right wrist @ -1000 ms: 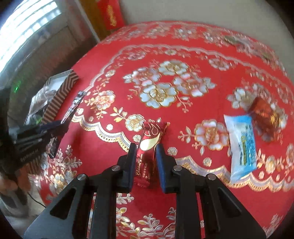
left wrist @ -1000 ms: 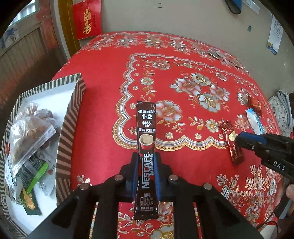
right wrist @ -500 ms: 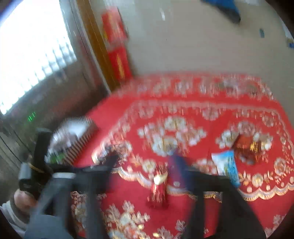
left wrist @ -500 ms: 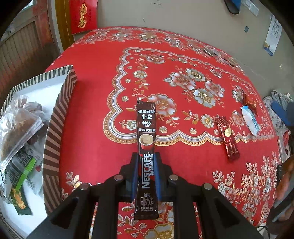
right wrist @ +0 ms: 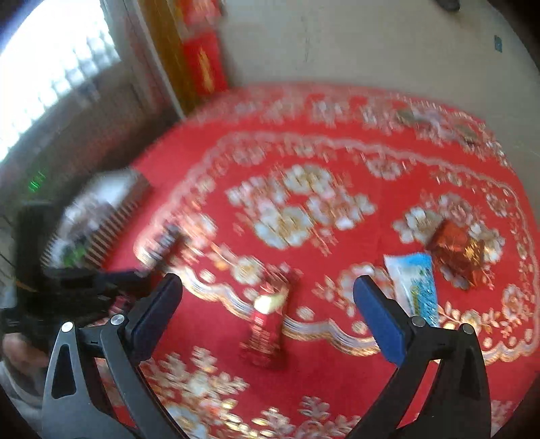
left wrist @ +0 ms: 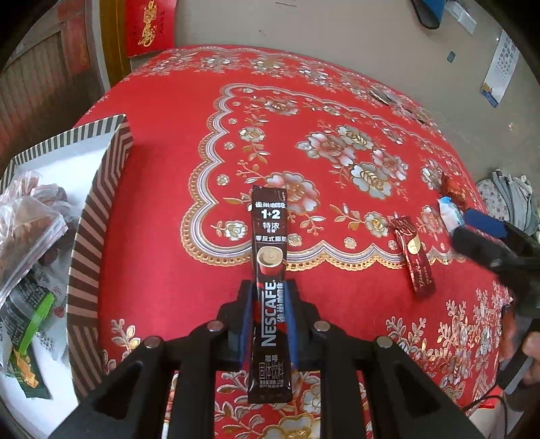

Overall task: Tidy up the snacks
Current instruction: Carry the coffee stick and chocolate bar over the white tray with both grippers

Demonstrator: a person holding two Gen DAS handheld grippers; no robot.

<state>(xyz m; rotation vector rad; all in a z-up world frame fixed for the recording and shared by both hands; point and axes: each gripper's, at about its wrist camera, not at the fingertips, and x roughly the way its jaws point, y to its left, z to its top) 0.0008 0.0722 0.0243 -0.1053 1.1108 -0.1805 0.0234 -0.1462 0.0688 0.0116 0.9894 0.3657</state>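
Red floral tablecloth [left wrist: 162, 236]; red banner [left wrist: 150, 27] on beige wall [left wrist: 303, 23].

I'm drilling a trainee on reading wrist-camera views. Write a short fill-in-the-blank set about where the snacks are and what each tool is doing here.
1. The left tool is shut on a dark ____ stick.
2. The right tool stands ____, nothing between its pads.
3. The dark red stick lies on the red ____.
4. The striped box sits at the table's ____ edge in the left wrist view.

Missing words: Nescafe coffee; open; tablecloth; left
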